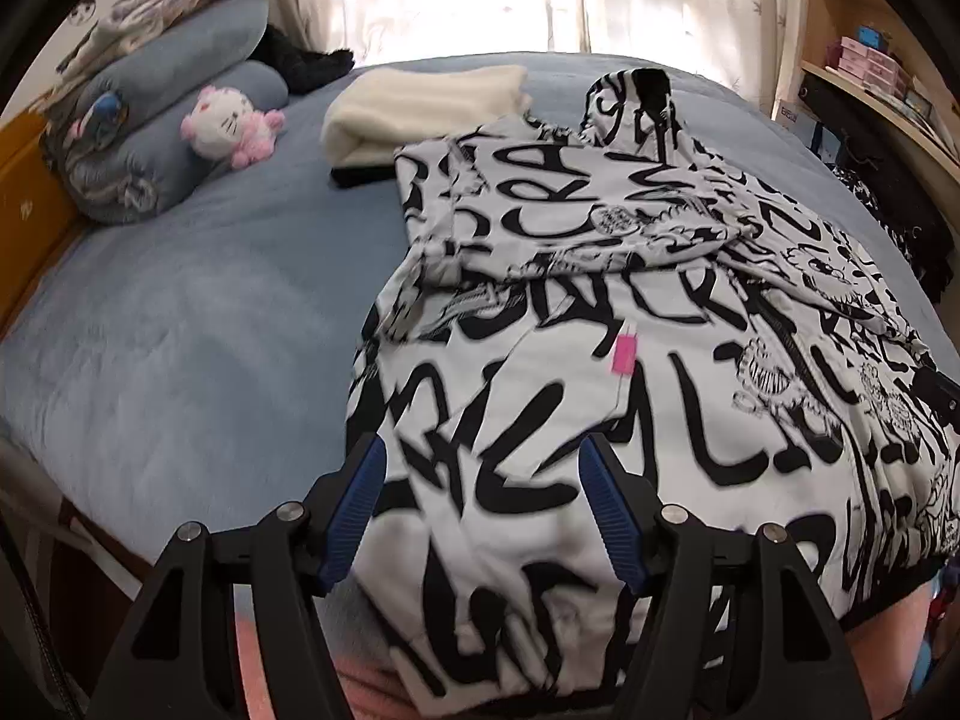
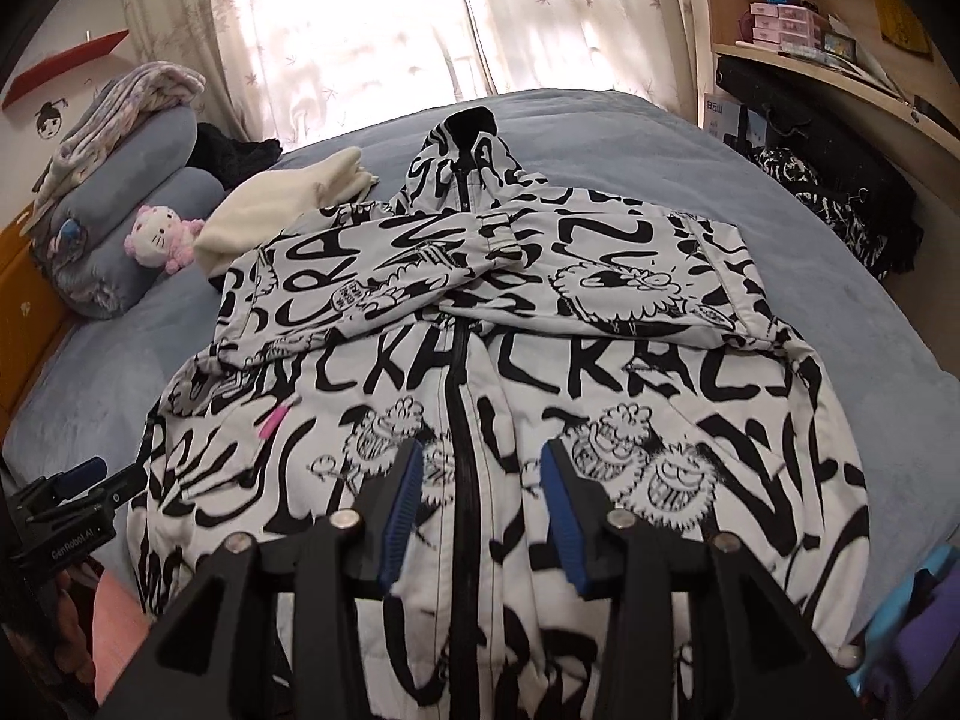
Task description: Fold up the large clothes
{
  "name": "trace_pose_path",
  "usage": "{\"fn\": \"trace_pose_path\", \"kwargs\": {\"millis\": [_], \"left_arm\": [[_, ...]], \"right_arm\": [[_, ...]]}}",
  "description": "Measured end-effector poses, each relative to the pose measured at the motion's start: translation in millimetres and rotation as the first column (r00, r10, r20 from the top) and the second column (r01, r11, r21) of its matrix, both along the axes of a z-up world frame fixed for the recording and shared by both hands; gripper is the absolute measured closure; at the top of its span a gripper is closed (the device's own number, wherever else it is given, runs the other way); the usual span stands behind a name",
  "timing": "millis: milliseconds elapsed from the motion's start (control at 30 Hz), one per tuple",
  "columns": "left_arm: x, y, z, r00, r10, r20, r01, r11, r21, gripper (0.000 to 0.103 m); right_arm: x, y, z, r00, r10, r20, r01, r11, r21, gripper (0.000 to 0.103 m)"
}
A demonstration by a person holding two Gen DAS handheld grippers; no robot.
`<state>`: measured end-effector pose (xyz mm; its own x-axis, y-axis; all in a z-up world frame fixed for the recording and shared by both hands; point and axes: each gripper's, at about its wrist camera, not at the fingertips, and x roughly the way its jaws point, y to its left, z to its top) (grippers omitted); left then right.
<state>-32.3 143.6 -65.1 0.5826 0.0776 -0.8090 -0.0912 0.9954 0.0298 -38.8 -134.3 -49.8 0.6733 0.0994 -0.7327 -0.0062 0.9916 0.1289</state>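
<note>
A white hooded jacket with black graffiti print (image 2: 480,360) lies front up on the blue bed, zipper shut, both sleeves folded across the chest, hood pointing to the window. It also fills the right of the left wrist view (image 1: 600,360). My left gripper (image 1: 480,450) is open and empty, hovering over the jacket's lower left hem. My right gripper (image 2: 480,456) is open and empty, over the zipper near the hem. The left gripper also shows at the left edge of the right wrist view (image 2: 78,480).
A folded cream garment (image 1: 420,102) lies beyond the jacket. Blue pillows (image 1: 168,108) and a pink-white plush cat (image 1: 231,123) sit at the headboard. Another printed garment (image 2: 840,210) lies by the shelves on the right. Bare blue bedding (image 1: 180,330) spreads to the left.
</note>
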Motion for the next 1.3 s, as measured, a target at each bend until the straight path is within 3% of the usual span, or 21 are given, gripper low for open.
{"fn": "trace_pose_path", "kwargs": {"millis": [400, 600, 800, 1067, 1300], "left_arm": [[-32, 29, -28, 0.995, 0.028, -0.1, -0.04, 0.992, -0.118, 0.037], [-39, 41, -42, 0.99, 0.013, -0.142, -0.04, 0.981, -0.192, 0.037], [-37, 55, -63, 0.981, 0.005, -0.192, -0.065, 0.949, -0.309, 0.037], [-34, 59, -73, 0.985, -0.02, -0.171, -0.041, 0.935, -0.351, 0.032], [-30, 59, -81, 0.987, -0.041, -0.153, -0.02, 0.926, -0.376, 0.023]], "right_arm": [[-37, -10, -10, 0.999, 0.0, -0.036, -0.002, 0.998, -0.064, 0.061], [-60, -48, -15, 0.997, -0.048, -0.06, 0.043, 0.995, -0.087, 0.061], [-84, -101, -21, 0.988, -0.13, -0.084, 0.121, 0.988, -0.099, 0.06], [-98, -162, -40, 0.967, -0.197, -0.162, 0.205, 0.978, 0.033, 0.06], [-91, -184, -72, 0.953, -0.187, -0.237, 0.236, 0.951, 0.199, 0.06]]}}
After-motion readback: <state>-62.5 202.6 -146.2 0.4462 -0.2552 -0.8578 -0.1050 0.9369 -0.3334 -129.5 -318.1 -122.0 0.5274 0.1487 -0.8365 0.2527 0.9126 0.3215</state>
